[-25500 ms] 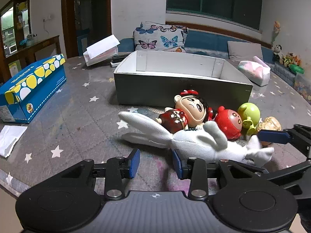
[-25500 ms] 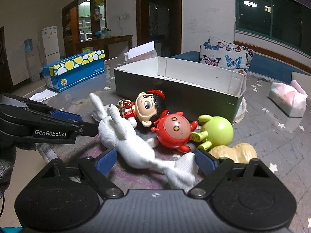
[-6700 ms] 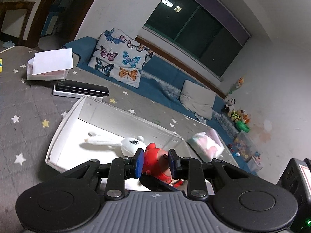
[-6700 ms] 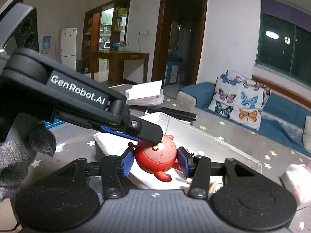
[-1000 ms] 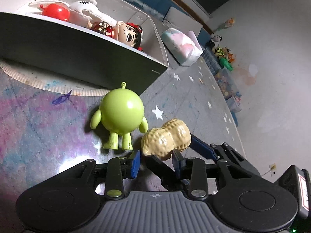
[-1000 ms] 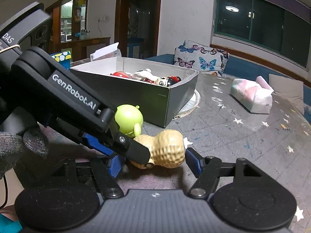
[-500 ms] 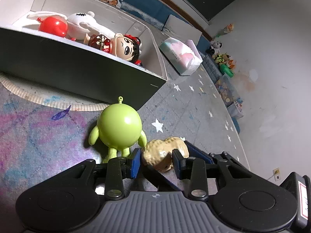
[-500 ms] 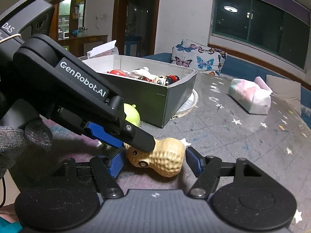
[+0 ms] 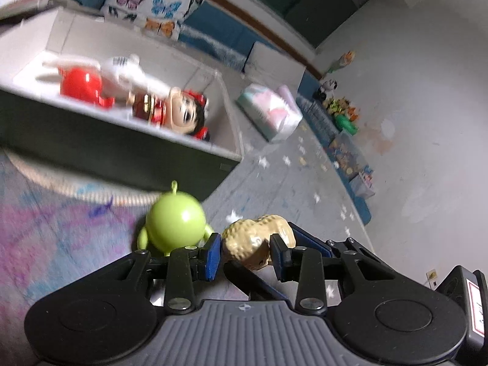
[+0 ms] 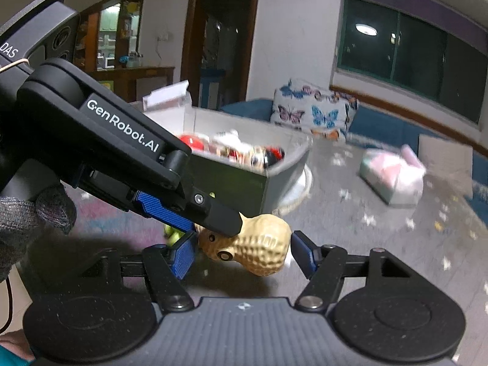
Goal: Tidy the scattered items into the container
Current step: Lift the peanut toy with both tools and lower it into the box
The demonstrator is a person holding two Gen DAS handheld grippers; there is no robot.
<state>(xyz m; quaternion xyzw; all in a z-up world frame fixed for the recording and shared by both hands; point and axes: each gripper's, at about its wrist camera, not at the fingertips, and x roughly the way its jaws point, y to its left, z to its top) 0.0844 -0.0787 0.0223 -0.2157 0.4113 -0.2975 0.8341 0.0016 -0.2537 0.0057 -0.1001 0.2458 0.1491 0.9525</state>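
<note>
**Peanut between two grippers, beside the box**

Beside the box [image 9: 122, 149], the left gripper [image 9: 245, 254] is clamping the peanut [image 9: 256, 239]. The right gripper [image 10: 242, 256] is also gripping it, one pad at each end. A green toy [image 9: 174, 219] is standing just beside; three toys are lying in the box.

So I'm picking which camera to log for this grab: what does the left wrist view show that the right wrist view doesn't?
Only the left wrist view shows the green round toy whole, and toy bins along the wall. Only the right wrist view shows the doorway, the window and the left claw's branded arm. Both show the peanut toy between the claws, the box of toys and the butterfly pillow.
</note>
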